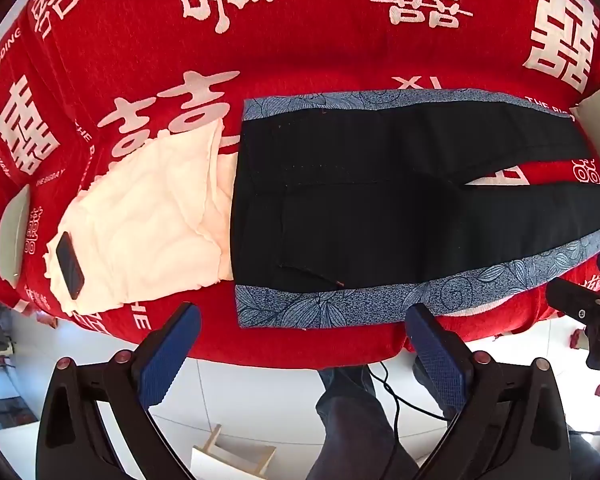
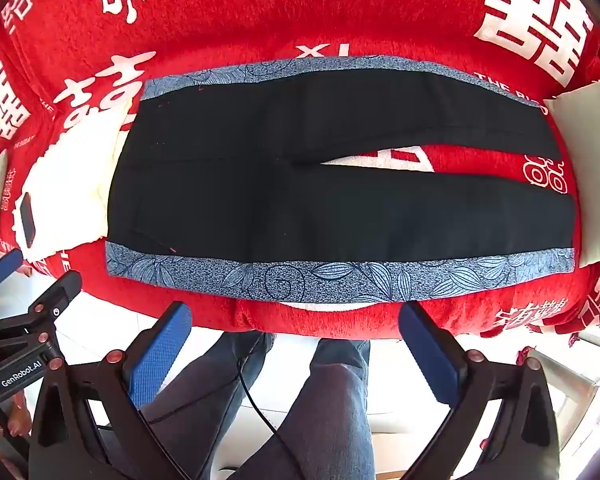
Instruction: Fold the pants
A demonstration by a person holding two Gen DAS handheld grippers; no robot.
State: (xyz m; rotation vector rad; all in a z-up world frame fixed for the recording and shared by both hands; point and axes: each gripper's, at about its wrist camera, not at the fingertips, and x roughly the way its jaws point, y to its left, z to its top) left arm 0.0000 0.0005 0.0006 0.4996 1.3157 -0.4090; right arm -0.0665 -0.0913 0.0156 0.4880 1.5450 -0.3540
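Pants (image 2: 340,184) lie spread flat on the red bedspread (image 2: 340,20), waist left, legs right, ready for folding. Left tongs (image 1: 304,352) and right tongs (image 2: 296,344) hover wide open and empty near the near edge.

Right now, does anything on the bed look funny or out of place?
Yes: a black phone lies on the folded cream cloth beside the black pants with blue flowered side stripes, near the bed's edge. It could slip off.
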